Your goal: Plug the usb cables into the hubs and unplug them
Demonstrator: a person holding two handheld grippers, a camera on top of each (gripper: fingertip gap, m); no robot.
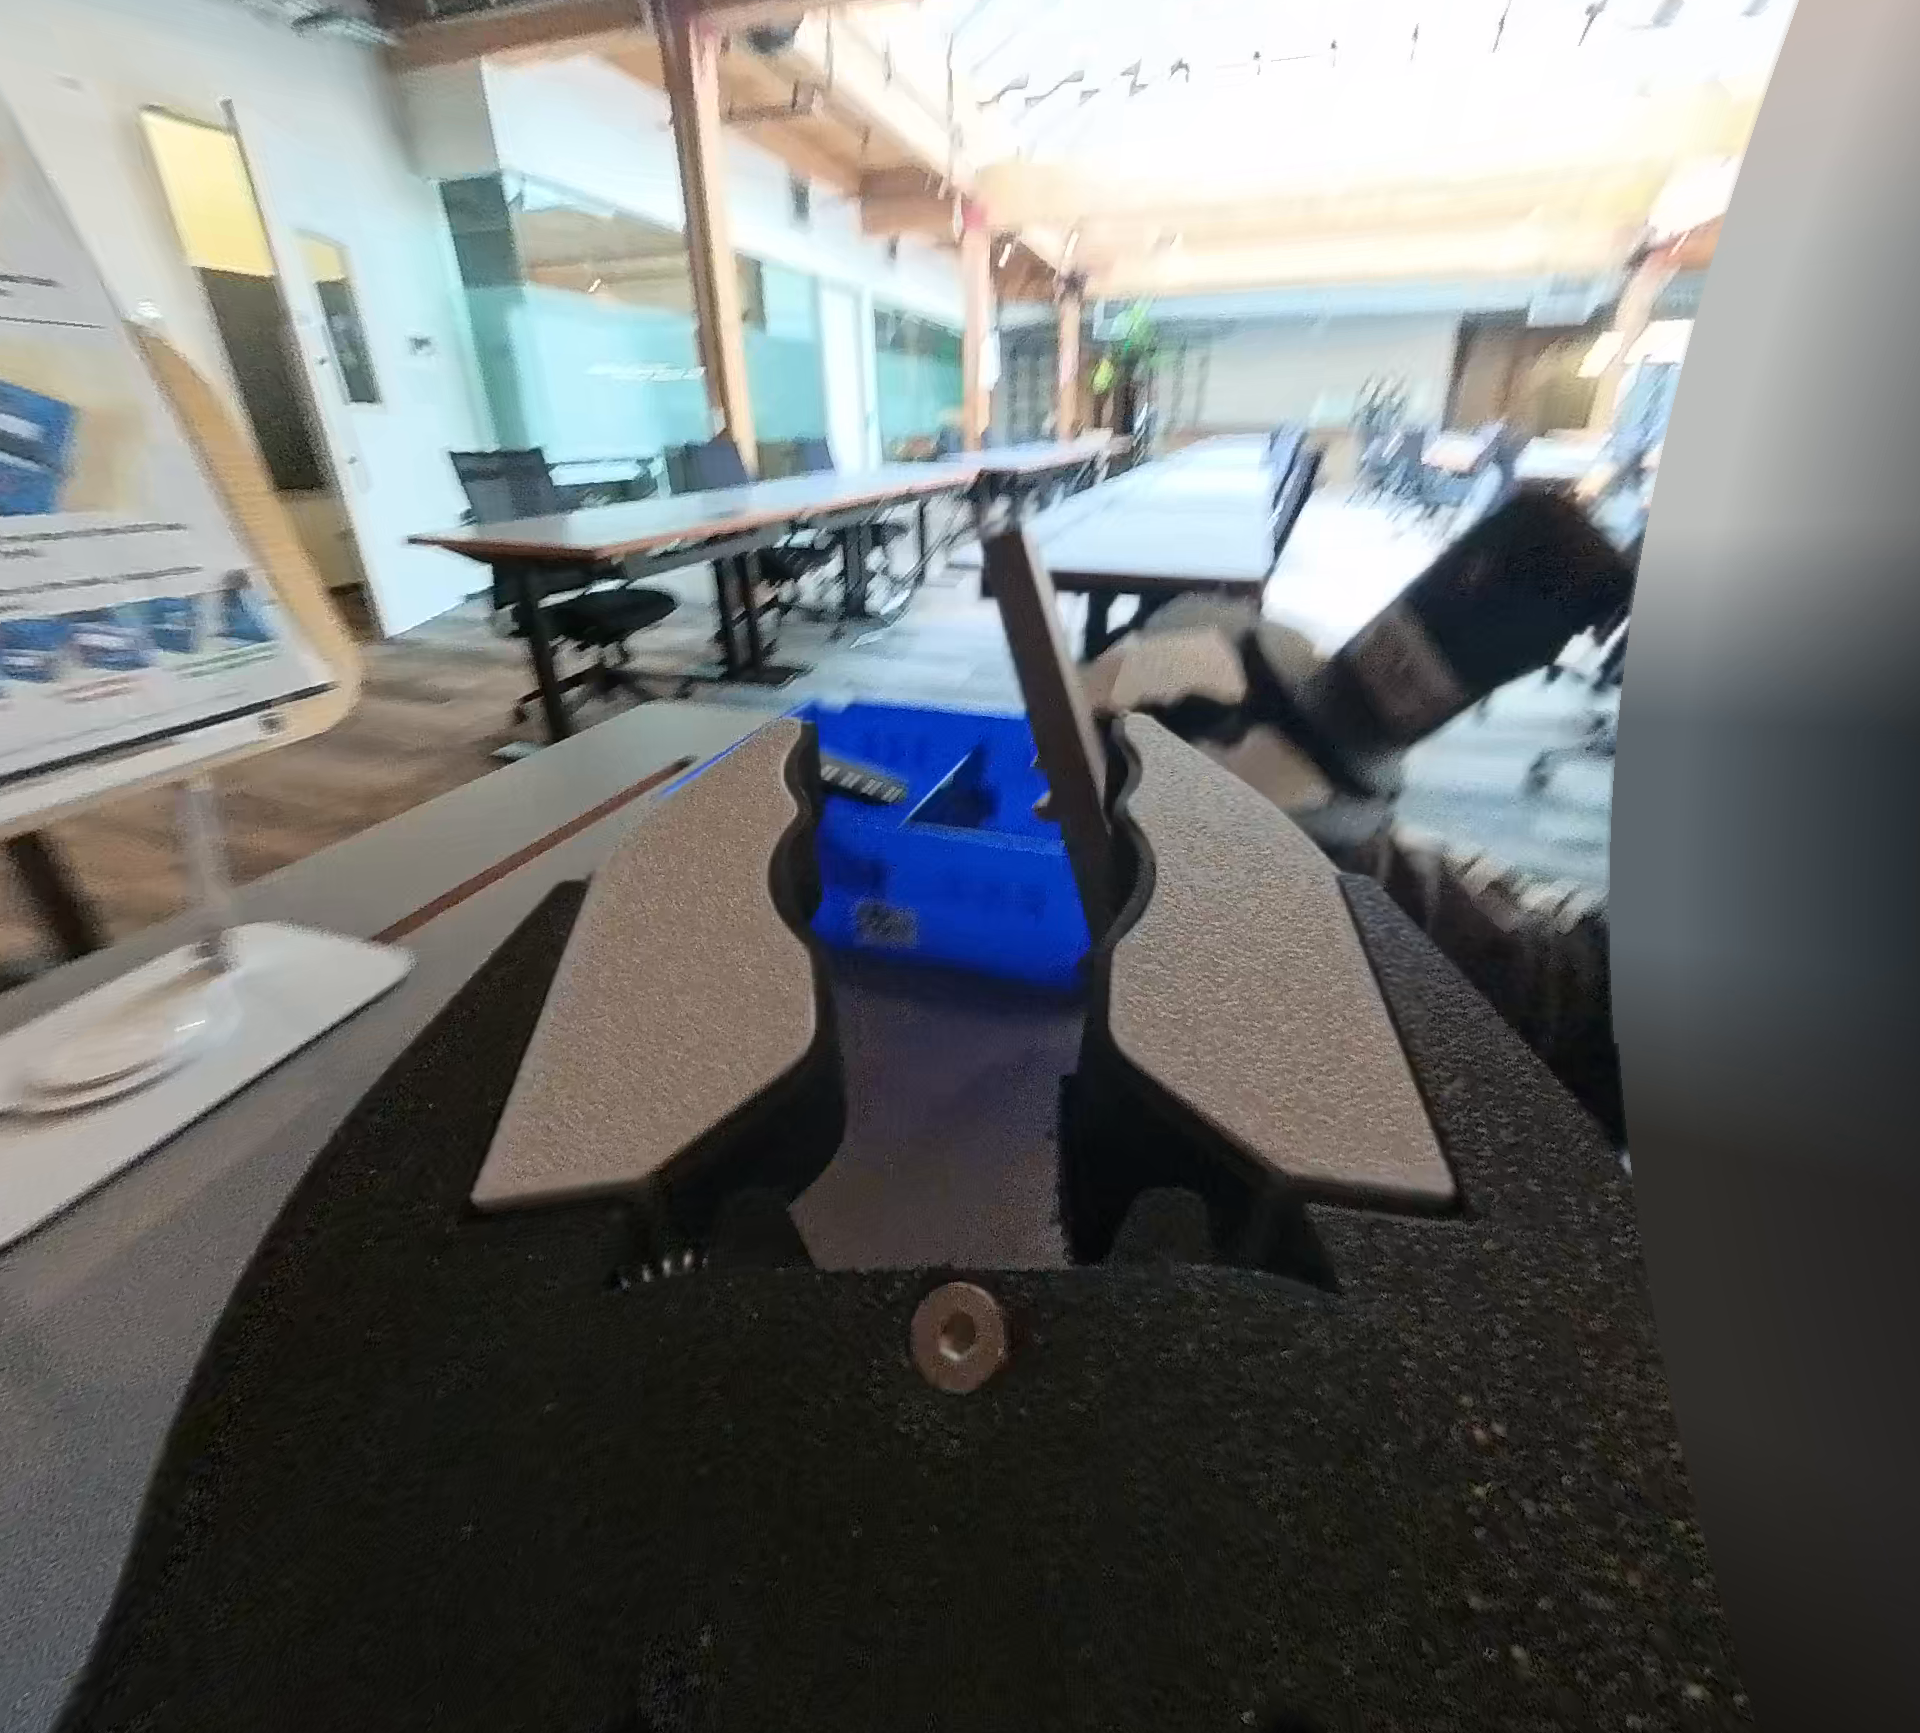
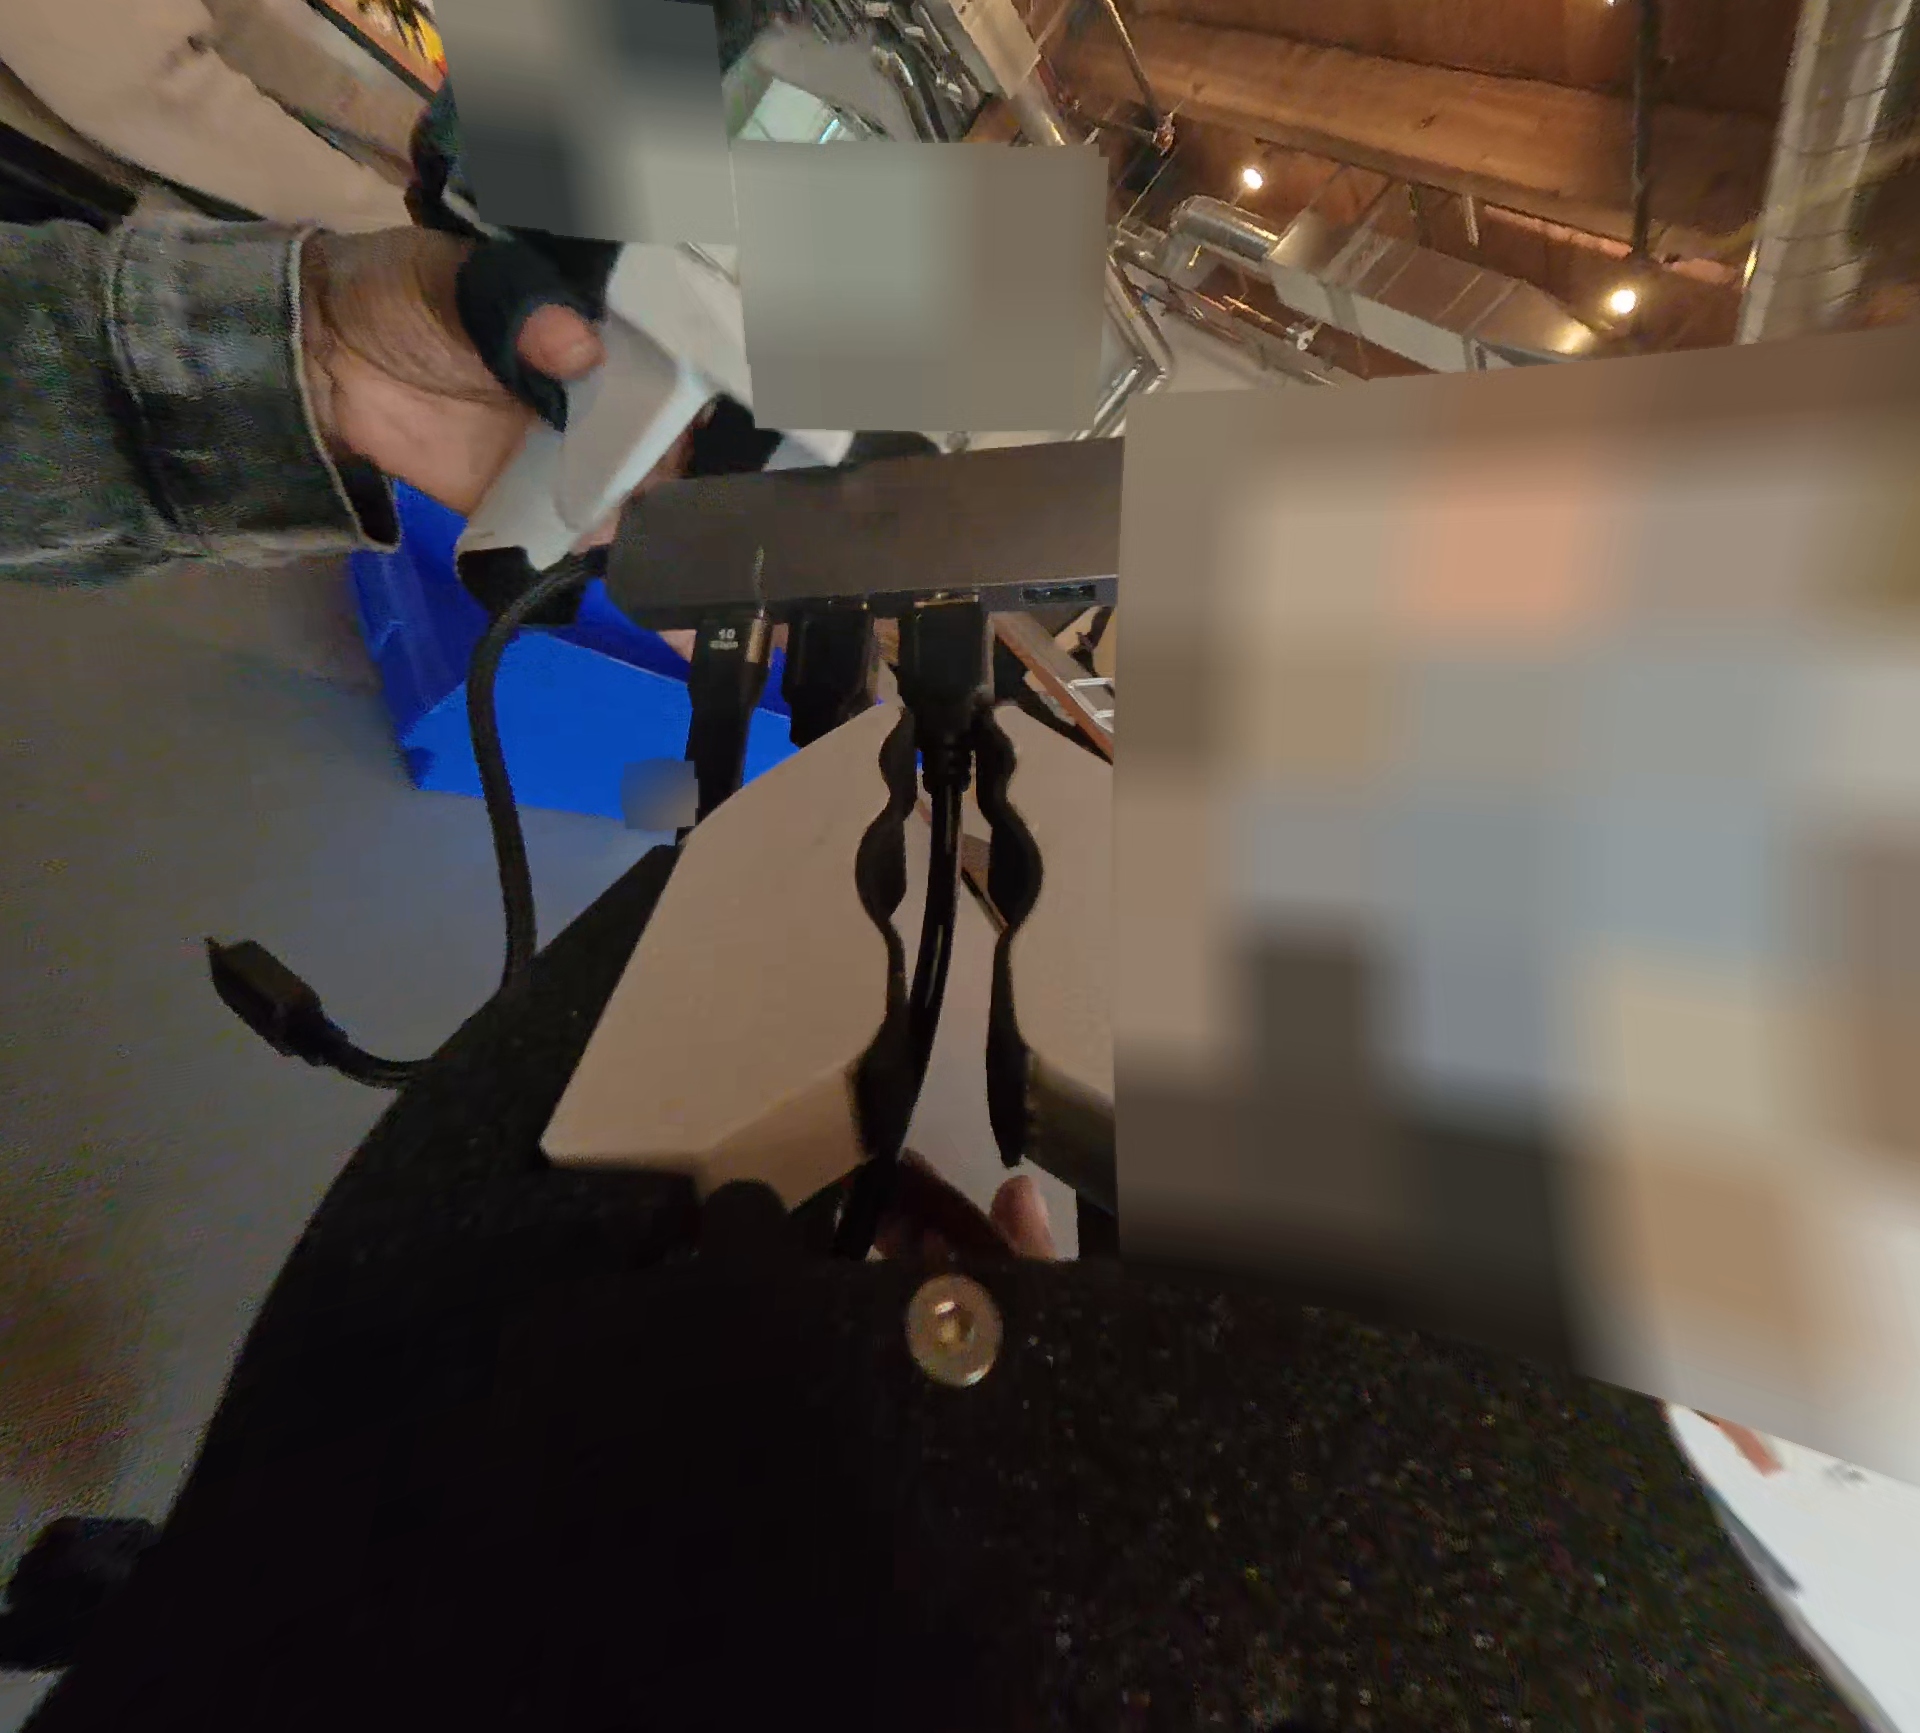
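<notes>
The right gripper (image 2: 940, 748) has its fingers drawn in close around a black usb cable (image 2: 935, 904), which runs down the narrow gap between them; its plug (image 2: 940, 655) sits in a port on the underside edge of the dark hub (image 2: 873, 530) just beyond the fingertips, though whether the pads actually press the cable or plug is hard to tell. Two more black plugs (image 2: 727, 675) are seated in the hub to the left of the fingers. Farther left, a person's hand (image 2: 416, 374) in a fingerless black glove, with a grey denim sleeve, holds the other gripper's white handle at the hub's left end, and a braided cable (image 2: 499, 800) loops down from there to a loose connector (image 2: 260, 997) lying over the grey table (image 2: 208, 800). The left gripper (image 1: 961, 810) has its fingers spread apart, and the thin dark hub (image 1: 1044, 696) rests edge-on against the inner face of its right finger, tilted and rising past the tips; the left finger is clear of it. Just ahead of the fingers stands a blue bin (image 1: 935, 862) with a divider, and a small dark ribbed piece (image 1: 862, 781) lies in its left compartment. Off to the left of the fingers, a clear sign stand (image 1: 135, 540) rises from the tabletop.
</notes>
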